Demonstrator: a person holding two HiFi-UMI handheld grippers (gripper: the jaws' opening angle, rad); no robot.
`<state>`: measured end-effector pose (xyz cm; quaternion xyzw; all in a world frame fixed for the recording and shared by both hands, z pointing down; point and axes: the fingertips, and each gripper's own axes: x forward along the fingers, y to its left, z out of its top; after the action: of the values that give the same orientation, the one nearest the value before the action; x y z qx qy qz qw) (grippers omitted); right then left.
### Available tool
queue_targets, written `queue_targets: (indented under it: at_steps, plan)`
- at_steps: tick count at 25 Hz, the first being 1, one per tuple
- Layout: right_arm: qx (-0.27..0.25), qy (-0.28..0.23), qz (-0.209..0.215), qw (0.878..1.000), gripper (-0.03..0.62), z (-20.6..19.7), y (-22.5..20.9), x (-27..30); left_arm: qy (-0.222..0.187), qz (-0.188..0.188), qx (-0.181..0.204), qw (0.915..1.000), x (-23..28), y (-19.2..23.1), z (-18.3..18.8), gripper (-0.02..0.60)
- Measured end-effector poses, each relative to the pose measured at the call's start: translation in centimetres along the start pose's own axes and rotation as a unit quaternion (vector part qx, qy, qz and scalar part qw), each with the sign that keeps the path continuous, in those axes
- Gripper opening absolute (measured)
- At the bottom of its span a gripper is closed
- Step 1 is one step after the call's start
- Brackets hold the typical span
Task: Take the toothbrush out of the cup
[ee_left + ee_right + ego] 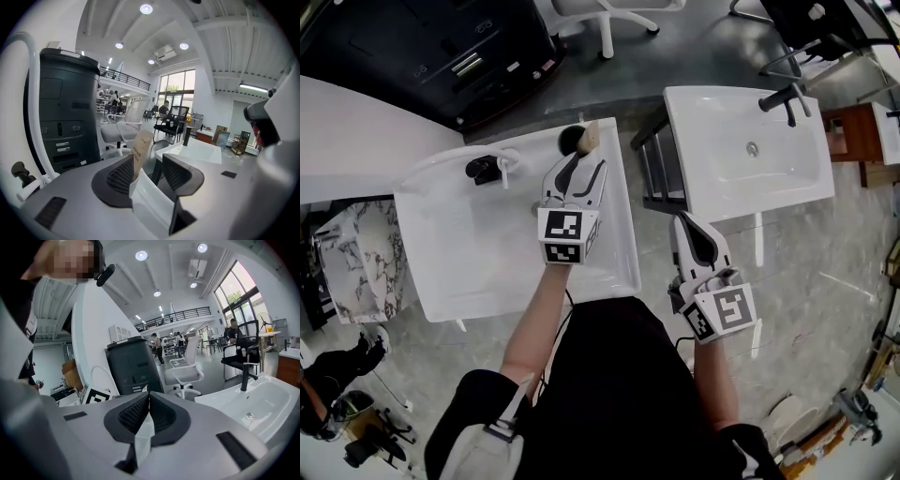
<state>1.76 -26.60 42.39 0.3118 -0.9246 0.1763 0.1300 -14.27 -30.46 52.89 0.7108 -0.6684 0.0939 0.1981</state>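
Since the left claw [584, 161] gapes wide around the toothbrush [142, 150], cup [570, 141] at its eleven o'clock, close firmly and lift straight; right claw [147, 398] sits shut.

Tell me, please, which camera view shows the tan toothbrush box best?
The left gripper view: the tan toothbrush box stands close up, print facing the camera, framed by the left gripper's open jaws. The head view shows only its top end beside the black cup. The right gripper view misses it.

White basin [459, 253] w/ black tap [483, 169]; 2nd basin [712, 178]; office chair [606, 23]; dark cabinet [422, 47], maybe.
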Motion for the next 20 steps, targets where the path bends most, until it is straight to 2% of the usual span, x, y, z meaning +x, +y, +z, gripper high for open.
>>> queue_targets:
  at_steps: [5,12,16,20]
  plan:
    - [0.006,0.011,-0.019,1.0,0.031,-0.5,0.0,0.4,0.012,0.0,0.021,0.9997,1.9,0.6,-0.6,0.216]
    - [0.015,0.02,-0.041,0.999,0.031,-1.4,-0.2,0.1,0.023,0.012,0.025,0.9994,3.6,1.4,-1.4,0.214]
    - [0.018,0.021,-0.047,0.998,0.031,-1.5,-0.3,0.2,0.024,0.018,0.029,0.9991,4.1,1.7,-1.3,0.155]
    - [0.019,0.022,-0.049,0.998,0.031,-1.4,-0.3,0.5,0.024,0.018,0.028,0.9992,4.3,1.8,-1.3,0.125]
